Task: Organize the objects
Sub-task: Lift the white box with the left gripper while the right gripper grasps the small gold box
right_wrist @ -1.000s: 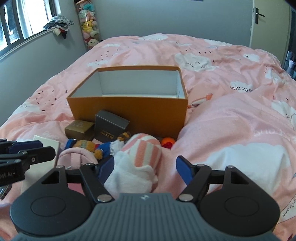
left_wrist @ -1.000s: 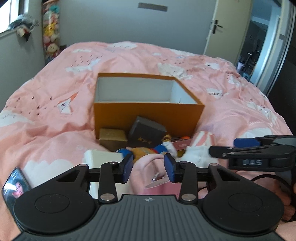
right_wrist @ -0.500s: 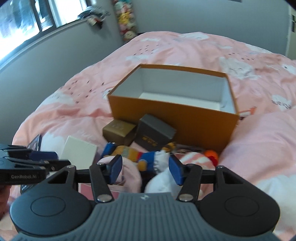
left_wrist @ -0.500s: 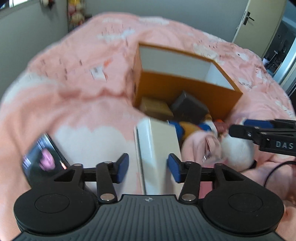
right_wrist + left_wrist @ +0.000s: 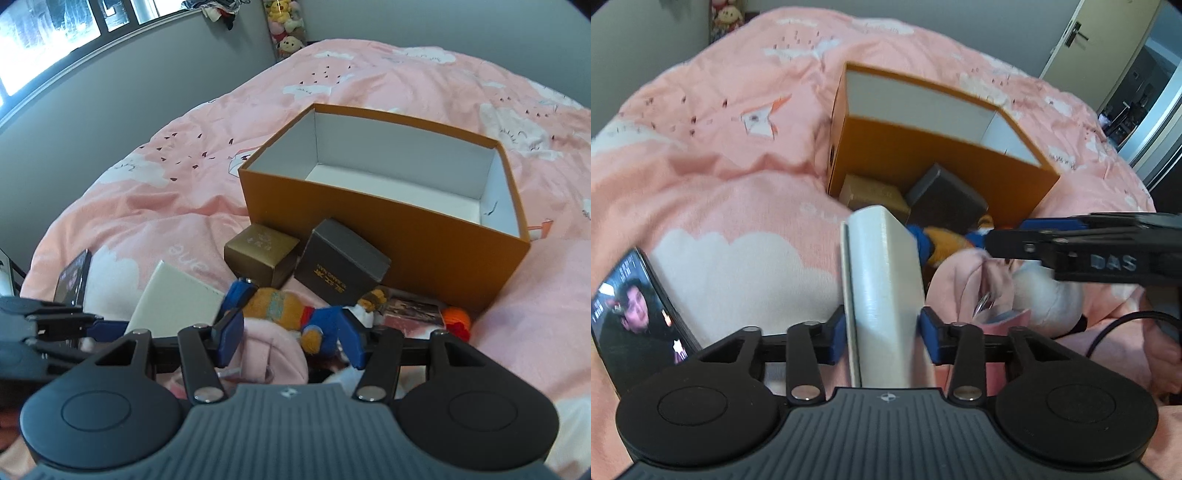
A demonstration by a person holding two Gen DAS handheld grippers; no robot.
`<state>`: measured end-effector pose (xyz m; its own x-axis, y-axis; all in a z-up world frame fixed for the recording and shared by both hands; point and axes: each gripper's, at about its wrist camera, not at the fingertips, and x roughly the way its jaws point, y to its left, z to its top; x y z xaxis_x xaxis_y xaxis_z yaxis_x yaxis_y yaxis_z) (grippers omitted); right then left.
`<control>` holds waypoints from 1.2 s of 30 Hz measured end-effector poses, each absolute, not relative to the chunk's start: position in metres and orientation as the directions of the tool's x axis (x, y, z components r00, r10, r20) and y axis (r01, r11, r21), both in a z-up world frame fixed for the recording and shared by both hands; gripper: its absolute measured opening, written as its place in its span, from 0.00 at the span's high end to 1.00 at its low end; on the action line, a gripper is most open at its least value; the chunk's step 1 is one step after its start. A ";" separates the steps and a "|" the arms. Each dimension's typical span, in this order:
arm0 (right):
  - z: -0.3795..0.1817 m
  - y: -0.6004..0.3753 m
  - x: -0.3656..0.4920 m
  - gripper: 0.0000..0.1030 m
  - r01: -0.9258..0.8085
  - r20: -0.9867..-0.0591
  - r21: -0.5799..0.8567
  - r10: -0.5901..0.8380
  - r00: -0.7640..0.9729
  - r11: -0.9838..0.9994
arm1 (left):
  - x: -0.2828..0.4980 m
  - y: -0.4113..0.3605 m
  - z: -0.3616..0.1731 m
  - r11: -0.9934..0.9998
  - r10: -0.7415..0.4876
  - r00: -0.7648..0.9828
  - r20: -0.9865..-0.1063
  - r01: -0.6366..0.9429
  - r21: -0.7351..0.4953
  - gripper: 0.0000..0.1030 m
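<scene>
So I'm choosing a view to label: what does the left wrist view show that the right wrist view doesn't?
Only the left wrist view shows the left gripper closing, its blue pads at the sides of the white box, and the door. Only the right wrist view shows the window, the orange box's white floor, the orange ball and the right gripper over the plush toy. Both show the phone, gold box and dark box.
</scene>
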<state>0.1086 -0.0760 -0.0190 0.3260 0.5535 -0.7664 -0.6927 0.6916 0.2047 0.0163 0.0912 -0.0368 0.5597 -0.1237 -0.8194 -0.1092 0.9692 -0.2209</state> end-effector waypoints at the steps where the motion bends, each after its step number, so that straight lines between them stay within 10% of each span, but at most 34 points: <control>1: -0.018 -0.073 0.113 0.43 -0.691 -0.767 0.218 0.559 0.316 0.689 | 0.017 0.091 -0.033 0.970 -0.123 0.573 -0.811 -0.104 -0.220 0.64; 13: -0.030 -0.016 0.164 0.36 -0.580 -0.780 0.426 0.607 0.153 0.694 | 0.065 0.130 0.008 0.983 0.010 0.616 -0.788 -0.151 -0.106 0.66; 36: -0.068 0.010 0.199 0.38 -0.451 -0.821 0.503 0.571 0.018 0.737 | 0.102 0.163 0.004 0.964 -0.136 0.388 -0.911 -0.158 -0.211 0.67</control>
<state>0.1987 0.0099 -0.0683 0.0182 0.5708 -0.8209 -0.4508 0.7375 0.5029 0.1016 0.1631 0.0043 0.3885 -0.1359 -0.9114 -0.1584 0.9645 -0.2114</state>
